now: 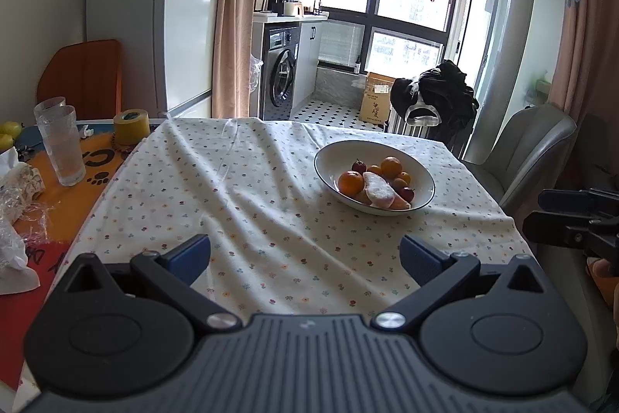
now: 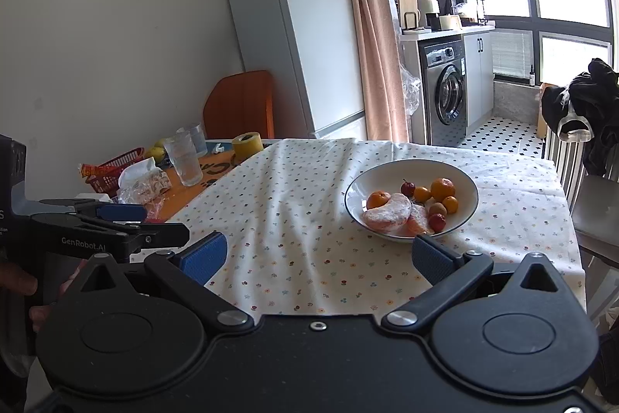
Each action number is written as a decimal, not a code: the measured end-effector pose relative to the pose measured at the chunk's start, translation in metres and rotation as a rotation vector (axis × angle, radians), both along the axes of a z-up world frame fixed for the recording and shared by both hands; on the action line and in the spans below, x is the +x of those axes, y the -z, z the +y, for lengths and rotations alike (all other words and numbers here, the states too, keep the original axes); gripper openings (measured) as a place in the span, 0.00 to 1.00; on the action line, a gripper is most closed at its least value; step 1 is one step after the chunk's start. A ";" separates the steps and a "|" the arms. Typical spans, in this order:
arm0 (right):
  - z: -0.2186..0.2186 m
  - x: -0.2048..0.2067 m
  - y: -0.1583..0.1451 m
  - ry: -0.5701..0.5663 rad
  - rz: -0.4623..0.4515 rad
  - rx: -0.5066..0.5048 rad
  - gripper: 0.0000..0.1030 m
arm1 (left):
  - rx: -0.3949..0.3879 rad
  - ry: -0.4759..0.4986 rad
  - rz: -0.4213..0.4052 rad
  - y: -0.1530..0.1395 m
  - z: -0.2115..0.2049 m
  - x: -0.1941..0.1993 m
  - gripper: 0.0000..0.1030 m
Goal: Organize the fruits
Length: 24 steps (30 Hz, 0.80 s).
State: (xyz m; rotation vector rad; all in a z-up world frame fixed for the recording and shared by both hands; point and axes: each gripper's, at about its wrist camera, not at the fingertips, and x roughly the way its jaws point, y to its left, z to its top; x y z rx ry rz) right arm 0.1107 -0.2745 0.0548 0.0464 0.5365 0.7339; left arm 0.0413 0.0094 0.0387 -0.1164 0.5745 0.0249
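All the fruits [image 2: 418,209] lie together in the white bowl [image 2: 354,194] on the clothed surface [image 2: 290,219], both the left tool [image 1: 305,258] and right tool [image 2: 319,256] gape wide and empty short of it, fitting either sorting ahead or gathering finished.

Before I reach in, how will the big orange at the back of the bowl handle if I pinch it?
The big orange looks round and smooth, so it may roll or slip between fingers. It seems firm. The small fruits touching it would likely shift inside the bowl.
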 end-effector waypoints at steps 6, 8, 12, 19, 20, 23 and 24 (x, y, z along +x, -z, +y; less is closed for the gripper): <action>0.000 -0.001 0.001 -0.003 0.004 -0.002 1.00 | -0.002 -0.002 0.000 -0.001 0.002 -0.001 1.00; 0.000 -0.001 0.001 -0.003 0.005 -0.001 1.00 | -0.002 -0.001 0.001 -0.001 0.003 -0.001 1.00; 0.000 -0.002 0.001 -0.004 0.004 -0.001 1.00 | -0.003 -0.003 0.001 -0.001 0.003 -0.001 1.00; 0.001 -0.001 0.002 -0.004 0.007 -0.001 1.00 | -0.001 0.000 0.001 -0.001 0.003 -0.002 1.00; 0.001 -0.001 0.002 -0.005 0.007 -0.002 1.00 | -0.002 0.001 0.002 -0.001 0.003 -0.002 1.00; 0.001 -0.002 0.002 -0.006 0.007 -0.001 1.00 | -0.002 0.002 0.004 -0.001 0.003 -0.003 1.00; 0.001 -0.002 0.002 -0.006 0.007 -0.001 1.00 | -0.002 0.001 0.004 -0.001 0.002 -0.002 1.00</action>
